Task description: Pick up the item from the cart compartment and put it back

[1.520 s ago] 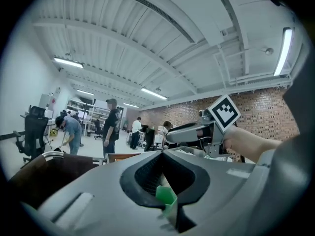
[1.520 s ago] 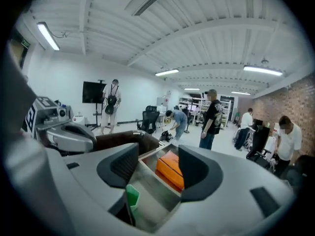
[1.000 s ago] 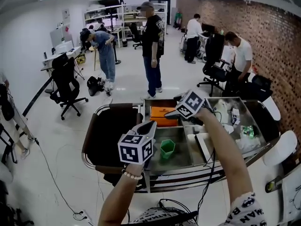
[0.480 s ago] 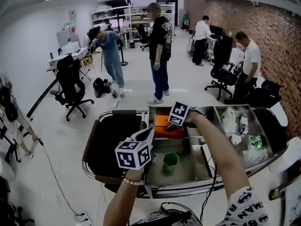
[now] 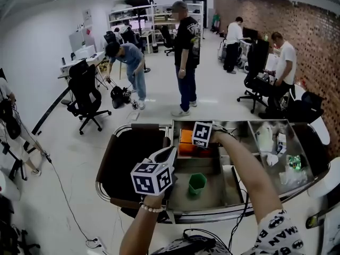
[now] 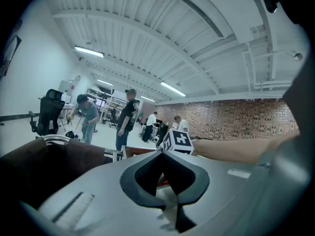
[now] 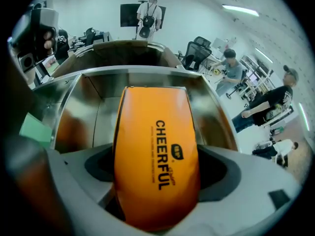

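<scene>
An orange pack (image 7: pixel 156 146) printed CHEERFUL fills the middle of the right gripper view, lying lengthwise in a steel cart compartment (image 7: pixel 88 97). My right gripper (image 7: pixel 156 178) is shut on its near end. In the head view the same orange pack (image 5: pixel 185 140) sits in the back middle compartment, with the right gripper (image 5: pixel 195 141) right over it under its marker cube. My left gripper (image 5: pixel 170 154) hangs above the cart's front left, shut with nothing in it. In the left gripper view, the left gripper (image 6: pixel 163 157) points out over the cart.
A green cup (image 5: pixel 197 184) stands in the front middle compartment. White and green packages (image 5: pixel 276 147) fill the right compartments. The cart's dark left section (image 5: pixel 130 158) lies inside a chrome rim (image 5: pixel 109 142). Several people and office chairs stand beyond the cart.
My right gripper has moved left from the right compartments to the orange pack and shut on it. The left gripper has hardly moved.
</scene>
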A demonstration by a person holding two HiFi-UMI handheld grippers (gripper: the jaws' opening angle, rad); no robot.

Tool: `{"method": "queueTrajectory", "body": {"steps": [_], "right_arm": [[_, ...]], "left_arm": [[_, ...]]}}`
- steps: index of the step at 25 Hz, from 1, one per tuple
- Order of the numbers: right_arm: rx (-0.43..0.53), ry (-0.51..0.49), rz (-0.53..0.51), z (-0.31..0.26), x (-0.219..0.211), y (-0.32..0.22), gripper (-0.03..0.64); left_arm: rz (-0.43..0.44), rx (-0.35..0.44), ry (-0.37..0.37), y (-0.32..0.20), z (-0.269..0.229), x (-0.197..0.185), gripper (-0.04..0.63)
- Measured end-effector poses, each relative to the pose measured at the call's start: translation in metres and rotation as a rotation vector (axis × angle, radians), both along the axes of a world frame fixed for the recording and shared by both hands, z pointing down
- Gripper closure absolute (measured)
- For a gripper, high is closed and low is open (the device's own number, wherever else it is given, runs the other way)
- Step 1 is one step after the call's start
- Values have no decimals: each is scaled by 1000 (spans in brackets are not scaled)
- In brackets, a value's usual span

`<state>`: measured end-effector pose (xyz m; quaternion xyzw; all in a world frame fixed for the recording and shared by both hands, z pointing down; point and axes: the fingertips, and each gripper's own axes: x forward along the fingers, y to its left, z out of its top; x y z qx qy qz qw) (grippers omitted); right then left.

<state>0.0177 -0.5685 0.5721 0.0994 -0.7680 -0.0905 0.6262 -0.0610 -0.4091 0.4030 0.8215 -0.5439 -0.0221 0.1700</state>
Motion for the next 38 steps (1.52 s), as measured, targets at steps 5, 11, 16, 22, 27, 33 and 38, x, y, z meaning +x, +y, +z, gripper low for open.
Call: {"method": "queueTrajectory", "body": {"steps": [5,11,16,22,27,33,38], "right_arm": [[32,-22,21,-3,0,-2,181],[110,-147,78,-43,-2,-9,190],[211,-313,130,-110,0,-3,190],[311,-481,186,-183,10,36,190],[359,-652,242,-235,23,84,193],[401,-859,333,-266,36,152,196],[423,-1049,435,-262,51,224,198]], "left_arm": [[-6,8,1,5,-3,-1,595],[-9,10,-7,11,-7,0,595],[2,21,-22,16,-10,7,595],[23,37,-26,31,-14,11,595],[44,52,-37,52,-18,16,595],[26,97,-91,84,-21,13,595],[37,117,-107,122,-14,14,595]]}}
